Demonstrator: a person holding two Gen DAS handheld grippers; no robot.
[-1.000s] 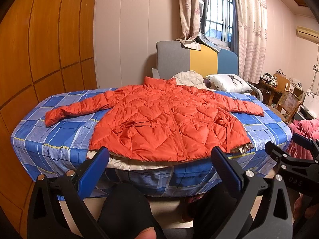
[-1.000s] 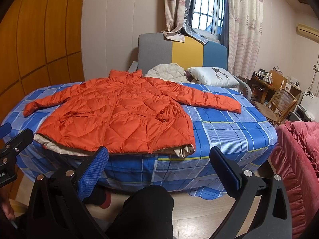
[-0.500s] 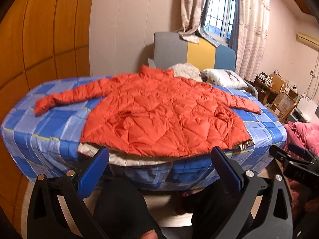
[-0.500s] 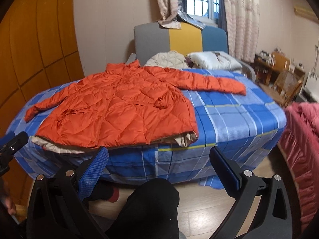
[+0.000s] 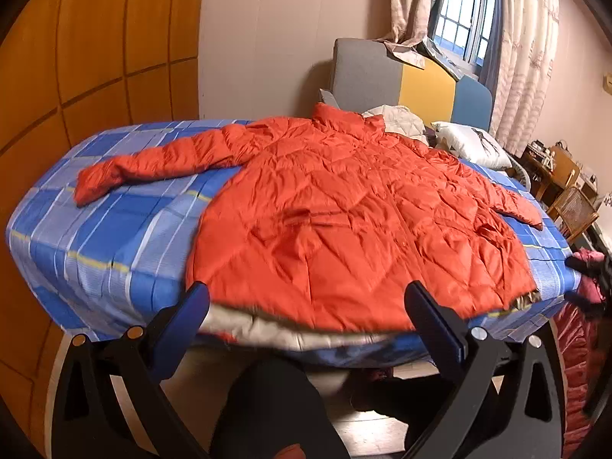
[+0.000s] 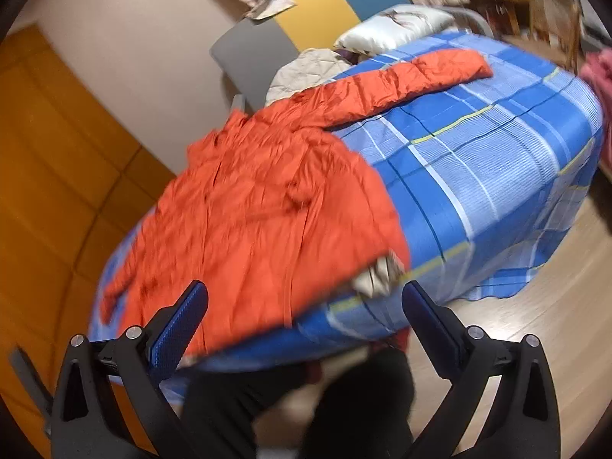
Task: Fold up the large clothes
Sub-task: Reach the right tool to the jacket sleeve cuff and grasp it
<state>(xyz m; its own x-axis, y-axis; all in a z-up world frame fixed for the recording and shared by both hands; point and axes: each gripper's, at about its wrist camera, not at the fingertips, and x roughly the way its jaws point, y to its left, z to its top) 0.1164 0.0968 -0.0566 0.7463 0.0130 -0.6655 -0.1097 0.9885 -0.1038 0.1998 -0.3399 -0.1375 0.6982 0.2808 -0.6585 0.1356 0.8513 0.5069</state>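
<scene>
Plainly, the orange quilted puffer jacket [image 5: 344, 222] lay spread flat on the blue plaid bedsheet [image 5: 111, 241], both sleeves stretched outward, its hem with pale lining showing at the near edge of the bed. Both tongs hung before that edge, clear of the cloth: the left gripper [image 5: 306, 308] gaped wide and empty, and the right gripper [image 6: 304, 306] likewise stood released, tilted, gripping nothing
</scene>
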